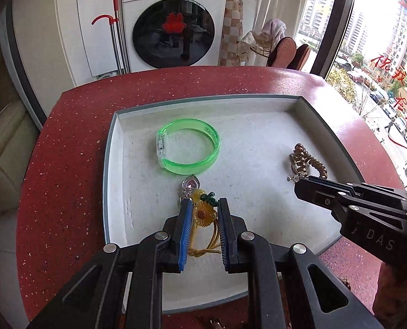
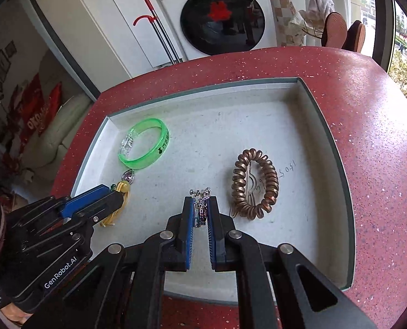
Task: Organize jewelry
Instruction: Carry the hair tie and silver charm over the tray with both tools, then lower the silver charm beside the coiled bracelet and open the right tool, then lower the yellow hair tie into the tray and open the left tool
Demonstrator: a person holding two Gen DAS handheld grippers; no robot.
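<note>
We log: red speckled worktop [image 1: 74, 142], white tray [image 2: 328, 148], washing machine [image 1: 173, 22] behind. Left gripper [image 1: 203, 205] fingers clamp sunflower cord charm [image 1: 202, 213]; right gripper [image 2: 200, 205] fingers pinch earring [image 2: 202, 208], both over the tray.

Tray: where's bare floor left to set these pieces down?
Free: the tray floor along the far wall, and the middle strip between the green bangle and the coiled bracelet. Crowded: near left, around the left gripper with its flower charm.
</note>
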